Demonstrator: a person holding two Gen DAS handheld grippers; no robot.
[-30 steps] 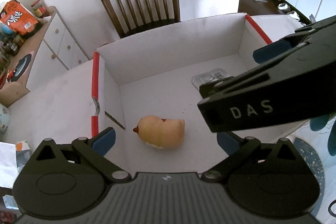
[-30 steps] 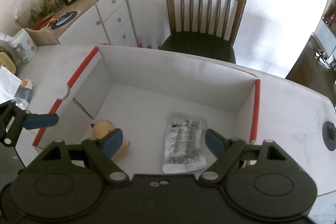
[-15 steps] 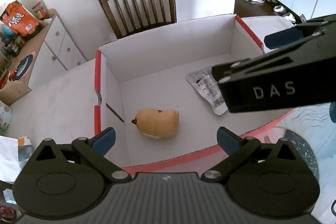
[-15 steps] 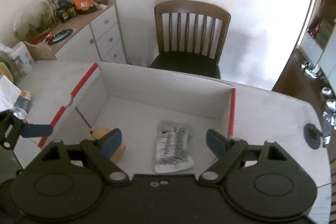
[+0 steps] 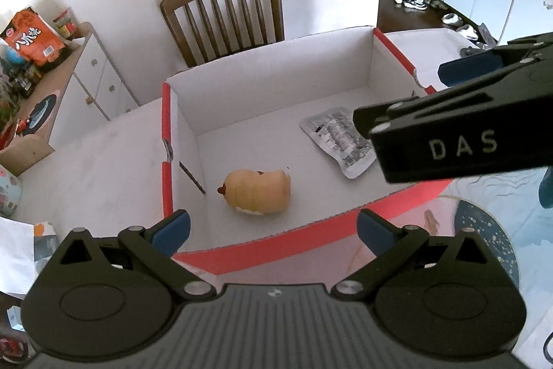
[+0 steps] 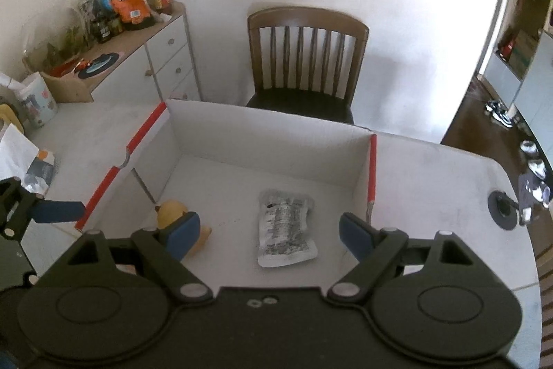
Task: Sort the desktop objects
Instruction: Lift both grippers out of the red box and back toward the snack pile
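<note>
A white cardboard box with red rims [image 5: 276, 239] [image 6: 269, 123] stands on the table. Inside it lie a tan plush toy [image 5: 257, 192] [image 6: 172, 211] at the left and a silver foil pouch [image 5: 340, 140] [image 6: 285, 232] at the right. My left gripper [image 5: 273, 227] hangs open and empty above the box's near rim. My right gripper [image 6: 268, 229] is open and empty too, held above the box over the pouch. In the left wrist view the right gripper's black body crosses the right side and covers a corner of the pouch.
A wooden chair [image 6: 306, 64] stands behind the table. A white drawer cabinet [image 6: 155, 68] with snack bags and jars is at the back left. Papers and small packs [image 5: 24, 251] lie on the table's left. A round black grommet [image 6: 503, 208] sits at the right.
Both grippers have drawn back and up from the box. More of the box, its near red rim and the whole pouch now show. The toy and pouch have stayed in place.
</note>
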